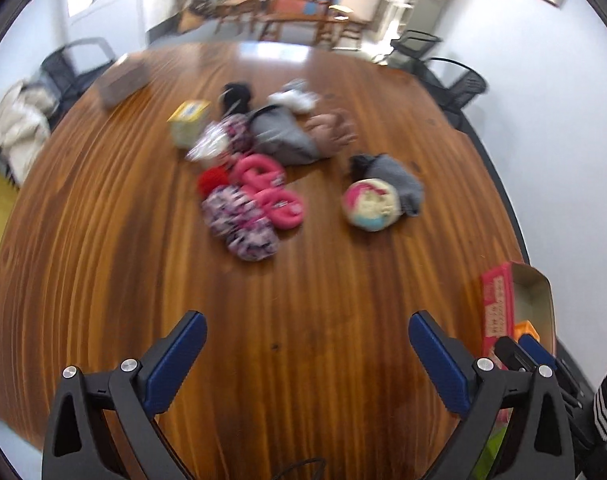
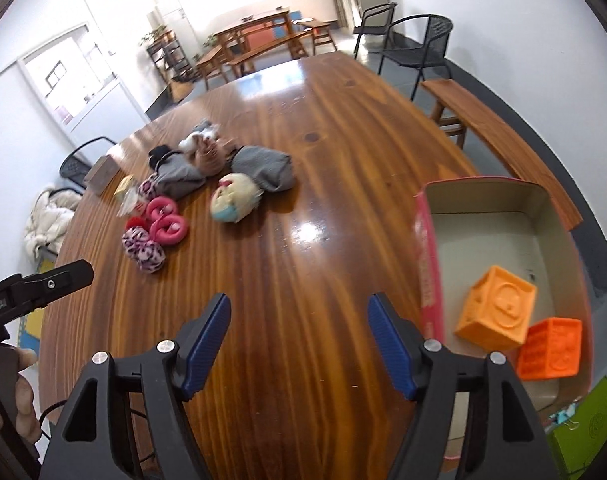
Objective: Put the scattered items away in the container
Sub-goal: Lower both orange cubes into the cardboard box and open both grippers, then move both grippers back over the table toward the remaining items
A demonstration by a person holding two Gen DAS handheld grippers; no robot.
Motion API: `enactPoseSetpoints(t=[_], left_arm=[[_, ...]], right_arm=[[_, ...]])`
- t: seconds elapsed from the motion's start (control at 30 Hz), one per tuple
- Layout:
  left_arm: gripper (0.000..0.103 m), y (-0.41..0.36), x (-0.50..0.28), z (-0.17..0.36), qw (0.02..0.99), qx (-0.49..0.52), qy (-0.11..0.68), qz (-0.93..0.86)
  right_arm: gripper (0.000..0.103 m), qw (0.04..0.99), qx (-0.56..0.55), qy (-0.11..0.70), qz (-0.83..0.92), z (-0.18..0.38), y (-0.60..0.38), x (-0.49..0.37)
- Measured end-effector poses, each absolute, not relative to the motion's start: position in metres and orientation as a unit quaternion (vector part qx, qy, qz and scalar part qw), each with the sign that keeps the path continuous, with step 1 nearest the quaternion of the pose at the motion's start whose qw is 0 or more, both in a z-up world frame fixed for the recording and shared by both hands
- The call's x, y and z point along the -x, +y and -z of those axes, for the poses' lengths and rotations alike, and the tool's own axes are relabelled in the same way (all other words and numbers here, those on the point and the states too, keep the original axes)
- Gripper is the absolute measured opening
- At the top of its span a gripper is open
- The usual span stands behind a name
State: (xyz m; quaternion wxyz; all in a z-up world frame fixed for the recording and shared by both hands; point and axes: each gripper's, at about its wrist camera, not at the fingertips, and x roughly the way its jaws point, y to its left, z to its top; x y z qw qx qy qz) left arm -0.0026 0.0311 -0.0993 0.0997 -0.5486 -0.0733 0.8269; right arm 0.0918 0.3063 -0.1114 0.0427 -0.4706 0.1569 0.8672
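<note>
- The left tool (image 1: 307, 354) is hanging with its blue pads spread wide and nothing between them; the right tool (image 2: 299, 340) is standing parted and empty too.
- The scattered soft items are lying ahead across the wooden bench (image 1: 303, 288), the round pastel plush ball (image 1: 369, 205) nearest.
- The pink-sided cardboard container (image 2: 427, 264), already holding two orange embossed cubes (image 2: 497, 308), is sitting right of both tools.
- The right tool is looking closer to the container; the pink-and-white patterned fabric rolls (image 1: 239, 226) are lying left of centre ahead of the left tool.

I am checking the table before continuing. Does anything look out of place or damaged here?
Nothing looks damaged or spilled. The soft toys and rolled socks lie in a loose heap mid-table, outside the box, which holds only two orange cubes. Both grippers are open and empty.
</note>
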Motion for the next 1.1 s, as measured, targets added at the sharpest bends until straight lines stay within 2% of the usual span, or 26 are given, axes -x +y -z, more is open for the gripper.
enactPoseSetpoints(t=[0.1, 0.27, 1.1], left_arm=[[0.102, 0.002, 0.004, 0.111, 0.072, 0.558, -0.099, -0.821], [0.102, -0.022, 0.007, 0.119, 0.044, 0.559, -0.099, -0.822], [0.102, -0.064, 0.058, 0.134, 0.041, 0.568, -0.085, -0.818]], right_arm=[[0.076, 0.027, 0.484, 0.151, -0.861, 0.118, 0.293, -0.082], [0.078, 0.011, 0.508, 0.141, -0.850, 0.128, 0.273, -0.073], [0.078, 0.056, 0.529, 0.165, -0.831, 0.146, 0.257, -0.038]])
